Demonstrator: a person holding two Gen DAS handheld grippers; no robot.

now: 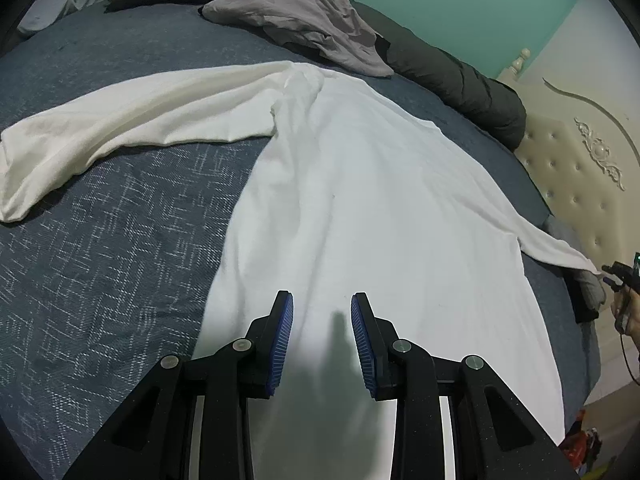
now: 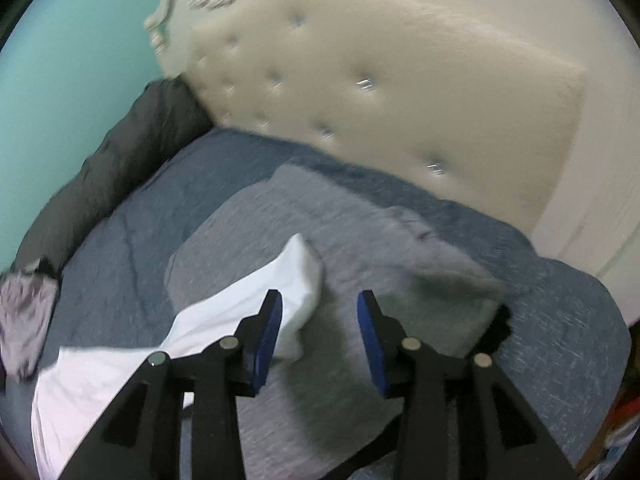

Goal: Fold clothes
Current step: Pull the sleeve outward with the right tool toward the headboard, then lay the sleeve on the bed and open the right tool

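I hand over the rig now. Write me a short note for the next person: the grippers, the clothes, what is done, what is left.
Left gripper: open, nothing between the pads, over the lower body of the white long-sleeved shirt.
Right gripper: open, holding nothing; the cuff of the shirt's sleeve lies on the grey pillow at its left finger.
The shirt lies spread flat on the blue bedspread, both sleeves stretched out.
A crumpled lilac garment waits at the far side.
Done: shirt laid out. Left: fold sleeves in, fold body, then the lilac garment.

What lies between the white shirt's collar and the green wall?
In the left wrist view, a crumpled lilac garment on a dark quilt lies beyond the white shirt.
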